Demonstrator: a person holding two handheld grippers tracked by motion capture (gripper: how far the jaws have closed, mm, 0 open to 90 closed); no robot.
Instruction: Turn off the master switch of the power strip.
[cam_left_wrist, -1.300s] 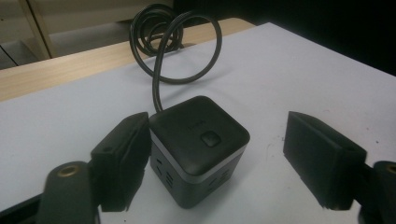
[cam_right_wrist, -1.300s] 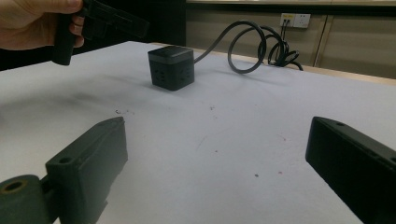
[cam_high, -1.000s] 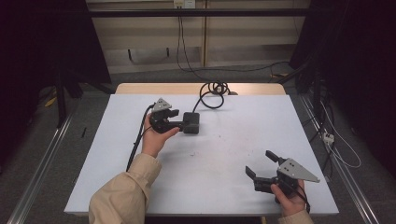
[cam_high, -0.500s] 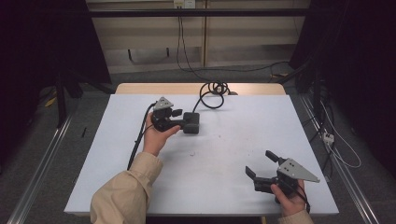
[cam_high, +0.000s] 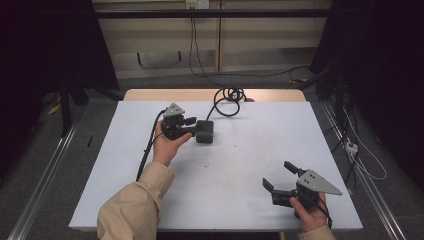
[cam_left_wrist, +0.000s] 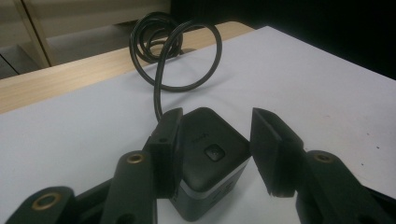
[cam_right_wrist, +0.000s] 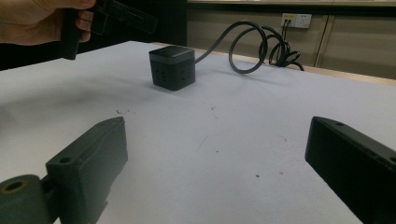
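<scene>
The black power cube (cam_high: 205, 131) sits on the white table (cam_high: 240, 165) toward its far side, its black cable (cam_high: 227, 100) coiling away to the far edge. The left gripper (cam_left_wrist: 217, 154) straddles the cube, its jaws having just been closing: one jaw lies against the cube's side, while the other stands slightly clear, so no firm grip is made. The right gripper (cam_high: 280, 177) rests well apart near the table's front right corner, jaws wide with nothing between them.
</scene>
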